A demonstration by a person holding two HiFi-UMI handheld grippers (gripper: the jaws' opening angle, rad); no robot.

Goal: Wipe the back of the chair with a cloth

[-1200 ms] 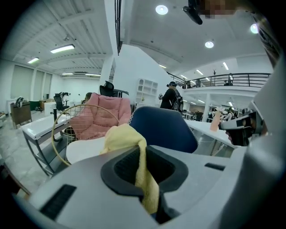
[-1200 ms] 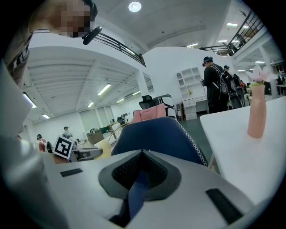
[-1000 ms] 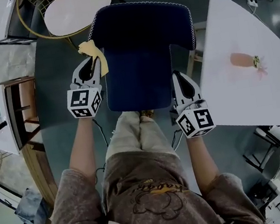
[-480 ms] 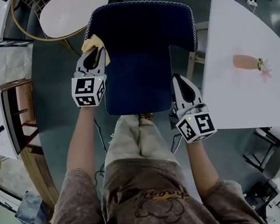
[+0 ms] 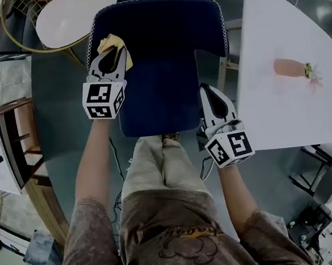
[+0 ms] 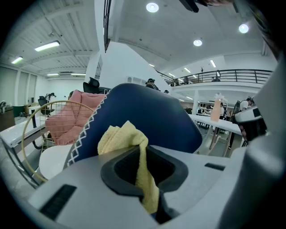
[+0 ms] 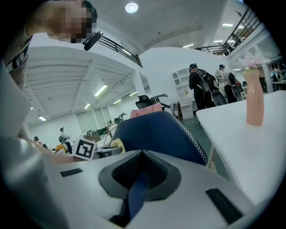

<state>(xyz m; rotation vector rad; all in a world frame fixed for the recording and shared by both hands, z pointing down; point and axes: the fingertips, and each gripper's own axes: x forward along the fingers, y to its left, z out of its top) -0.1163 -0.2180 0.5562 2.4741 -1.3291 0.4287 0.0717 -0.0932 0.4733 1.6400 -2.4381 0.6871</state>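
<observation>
The left gripper's (image 5: 111, 58) jaws are clamped on a crumpled soft yellow cloth (image 5: 110, 42), which sits at the upper left corner of the navy padded chair back (image 5: 161, 37) edged with white zigzag stitching. The right gripper's (image 5: 208, 93) jaws are clamped on its lower right edge.

- The white table (image 5: 287, 117) is on the right. Its top is mostly bare.
- A pink vase (image 5: 290, 68) stands on the table, near the far side. It stands up straight and has a small flower in its top.
- The floor (image 5: 64, 113) is dark grey.
- The blue chair (image 5: 159, 43) stands on the floor, just beside the table.
- A chair with a white seat (image 5: 74, 16) and a thin round frame stands on the floor behind the blue chair.
- A white and brown cabinet (image 5: 7, 146) stands on the floor at the left.
</observation>
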